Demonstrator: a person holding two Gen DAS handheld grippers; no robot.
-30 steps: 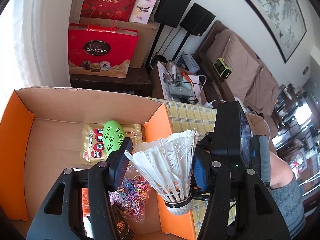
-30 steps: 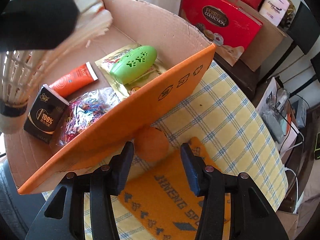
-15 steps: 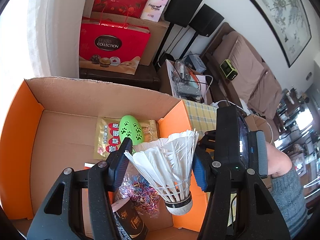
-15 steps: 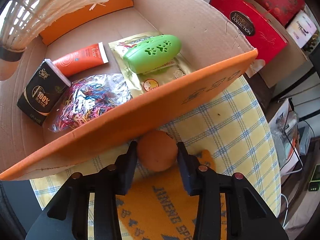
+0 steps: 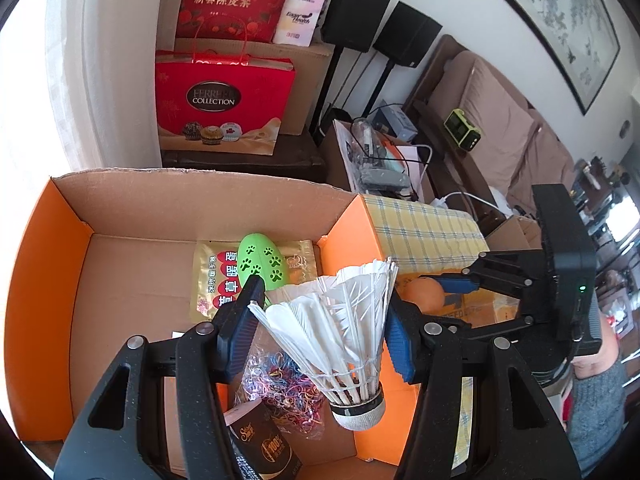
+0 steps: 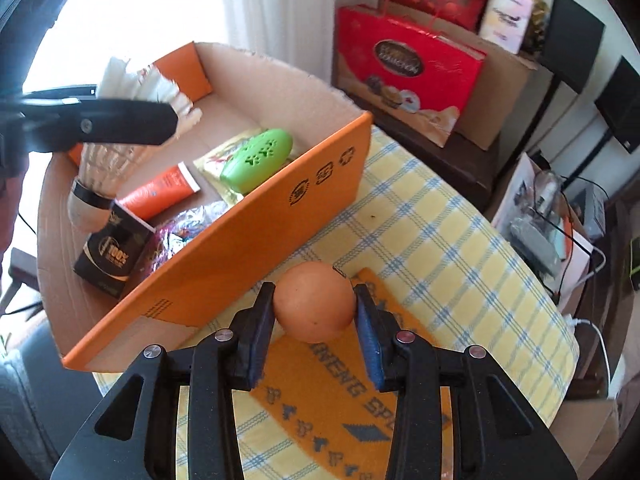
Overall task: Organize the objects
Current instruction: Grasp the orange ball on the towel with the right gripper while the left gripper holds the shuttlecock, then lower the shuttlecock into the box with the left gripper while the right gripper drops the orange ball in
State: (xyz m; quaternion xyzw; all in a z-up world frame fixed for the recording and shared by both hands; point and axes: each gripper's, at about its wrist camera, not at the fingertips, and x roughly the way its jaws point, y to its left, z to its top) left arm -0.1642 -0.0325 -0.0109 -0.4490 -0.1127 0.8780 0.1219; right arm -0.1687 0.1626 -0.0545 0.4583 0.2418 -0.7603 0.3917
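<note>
My left gripper (image 5: 320, 332) is shut on a white feather shuttlecock (image 5: 340, 328) and holds it above the near right part of an orange cardboard box (image 5: 44, 264). The shuttlecock also shows in the right wrist view (image 6: 120, 148). My right gripper (image 6: 314, 312) is shut on an orange ball (image 6: 314, 302), lifted over an orange printed cloth (image 6: 340, 400) beside the box's orange wall (image 6: 248, 248). The ball shows in the left wrist view (image 5: 424, 296). The box holds a green paw-print case (image 5: 262, 260), a gold packet (image 5: 216, 280), coloured rubber bands (image 5: 284, 392), a black box (image 5: 264, 444) and an orange tube (image 6: 160, 190).
The box and cloth sit on a yellow checked tablecloth (image 6: 460, 248). Behind it stand red gift bags (image 5: 220, 108), a brown carton (image 5: 308, 80) and black speakers (image 5: 356, 20). A crate of cables and devices (image 6: 540, 216) lies to the right. A brown sofa (image 5: 500, 120) is beyond.
My right gripper has closed on the orange ball and lifted it off the cloth. My left gripper has moved with the shuttlecock further over the box.
</note>
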